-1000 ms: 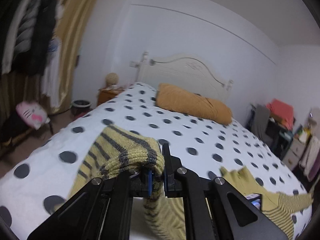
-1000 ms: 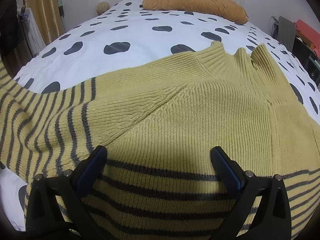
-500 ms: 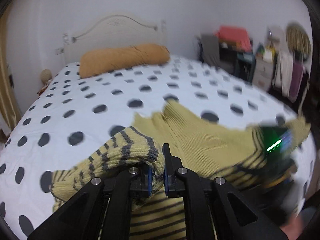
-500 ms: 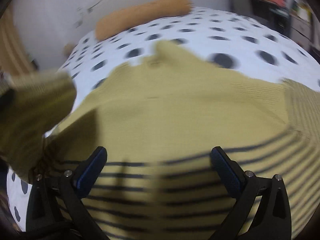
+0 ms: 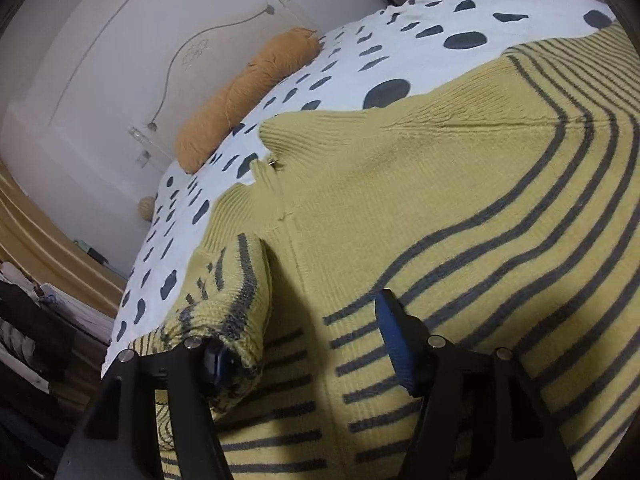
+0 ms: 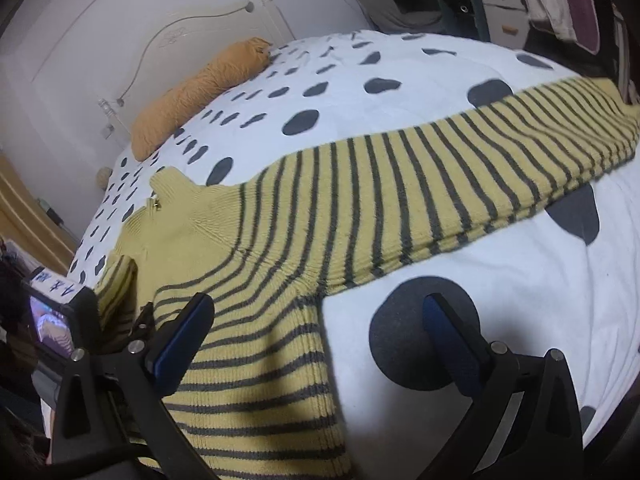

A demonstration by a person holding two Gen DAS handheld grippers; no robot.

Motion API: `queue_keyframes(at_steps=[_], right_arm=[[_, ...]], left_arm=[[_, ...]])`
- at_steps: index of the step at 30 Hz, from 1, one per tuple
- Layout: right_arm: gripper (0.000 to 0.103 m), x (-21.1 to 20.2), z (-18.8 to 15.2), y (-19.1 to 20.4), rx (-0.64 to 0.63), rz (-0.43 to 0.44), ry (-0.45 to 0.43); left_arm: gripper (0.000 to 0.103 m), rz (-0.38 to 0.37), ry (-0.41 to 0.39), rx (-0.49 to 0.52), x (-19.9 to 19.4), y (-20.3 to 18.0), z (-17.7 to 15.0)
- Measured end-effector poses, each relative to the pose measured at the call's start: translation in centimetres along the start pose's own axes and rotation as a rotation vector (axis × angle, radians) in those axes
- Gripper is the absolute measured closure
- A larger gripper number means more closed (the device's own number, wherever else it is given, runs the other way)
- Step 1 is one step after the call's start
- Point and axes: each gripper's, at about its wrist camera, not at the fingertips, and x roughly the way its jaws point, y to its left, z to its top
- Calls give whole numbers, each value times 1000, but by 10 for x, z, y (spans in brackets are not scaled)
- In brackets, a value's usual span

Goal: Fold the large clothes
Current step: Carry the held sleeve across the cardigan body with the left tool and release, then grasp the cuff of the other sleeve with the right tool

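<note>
Bedding with dark spots covers the big bed [image 6: 460, 80] in front of you, and the yellow sweater [image 5: 420, 208] with gray stripes lies spread out flat on it. One long striped sleeve [image 6: 460, 168] reaches out to the side across the white cover, seen from your right camera. The other sleeve's cuff [image 5: 236, 300] is folded in over the body of the sweater, on the left side of your left camera's view. The neck of the sweater points toward the orange pillow [image 5: 244, 92] at the far end, by the white headboard [image 6: 172, 36]. Your left gripper [image 5: 308, 348] is low over the sweater. Its jaws are spread wide apart. The cuff drapes over the tip of its left finger, and the right finger has nothing on it. Your right gripper [image 6: 320, 344] is by the side of the sweater, under the arm. Its jaws are spread wide too, pinching nothing. One finger [image 6: 180, 340] is over the striped knit, and the other is over a dark spot on the cover. A gold curtain [image 5: 48, 256] hangs off to the left of the bed.
</note>
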Motion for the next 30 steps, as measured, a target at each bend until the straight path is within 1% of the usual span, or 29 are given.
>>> queue_keyframes(at_steps=[1,3,4,5,6,7,8,9,11,13,14,15,16,17,18,19,20,22,23,24,26,28,30], right_arm=[[0,-3,0,1,-17,-4,-13],[0,-10,1,0,-40,-9,-48],[0,-13,2,2,-51,-21,-62],[0,-16,1,-3,-56,-27,-68],[0,-16,1,-3,-59,-28,-68],[0,-16,0,-4,-62,-23,-62],[0,-14,0,-3,-73,-21,-51],[0,-13,-1,0,-87,-26,-47],[0,-15,-2,4,-116,-41,-52],[0,-20,-2,10,-140,-40,-63],[0,-25,-2,13,-154,-38,-79],[0,-30,-1,18,-168,-36,-93],[0,-36,1,26,-194,-32,-115],[0,-41,1,35,-222,-34,-135],[0,-45,2,47,-263,-42,-152],[0,-47,2,59,-304,-45,-159],[0,-47,0,78,-363,-44,-162],[0,-42,-6,117,-478,-51,-156],[0,-35,-12,143,-553,-53,-141],[0,-27,-19,165,-615,-53,-121],[0,-5,-40,213,-753,-74,-84],[0,15,-65,252,-885,-82,-79],[0,37,-85,280,-998,-127,-64]], left_arm=[[39,-8,-11,4,-4,1,0],[29,-19,-28,15,-10,1,-2],[27,-16,-22,17,-10,0,-1],[23,-25,-8,7,-8,1,0],[19,-48,13,-12,-7,4,1],[17,-74,33,-33,-2,6,2],[13,-133,84,-81,7,16,0],[13,-197,124,-123,15,23,-1],[12,-289,180,-203,21,40,-7],[12,-304,199,-225,12,48,-12],[12,-303,180,-230,2,51,-15],[12,-296,121,-245,-19,58,-23],[10,-286,75,-260,-34,64,-30],[5,-274,34,-278,-49,71,-39],[1,-257,-23,-321,-68,84,-55],[0,-239,-57,-364,-80,97,-66],[0,-221,-83,-427,-91,114,-82],[0,-204,-96,-527,-96,145,-101],[0,-184,-90,-584,-96,160,-113],[0,-169,-67,-653,-93,180,-126],[0,-182,-20,-749,-85,205,-149],[0,-181,2,-805,-79,222,-166],[0,-196,19,-818,-71,227,-176]])
